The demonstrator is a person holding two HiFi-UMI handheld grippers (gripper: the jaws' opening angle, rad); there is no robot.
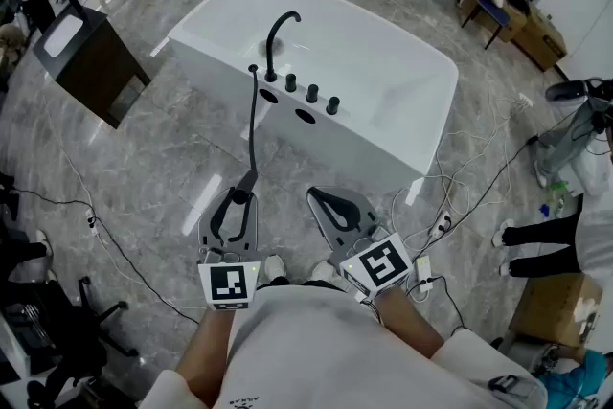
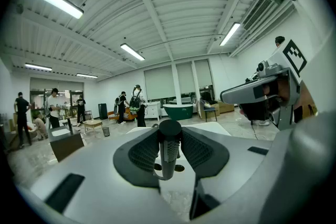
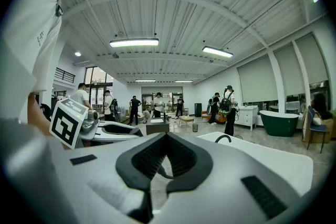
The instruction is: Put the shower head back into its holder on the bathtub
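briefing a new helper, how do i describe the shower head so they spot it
Find the white bathtub. From its near rim a black hose drops to the left tool. The shower head is the slim dark stick clamped there, unlike the fixed knobs.

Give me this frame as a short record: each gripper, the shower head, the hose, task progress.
left gripper: shut on the shower head
right gripper: jaws together, nothing between them
shower head: held off the bathtub, on the person's side of it
hose: runs from the shower head up to the tub rim, left of the faucet
task progress: shower head not yet back on the tub
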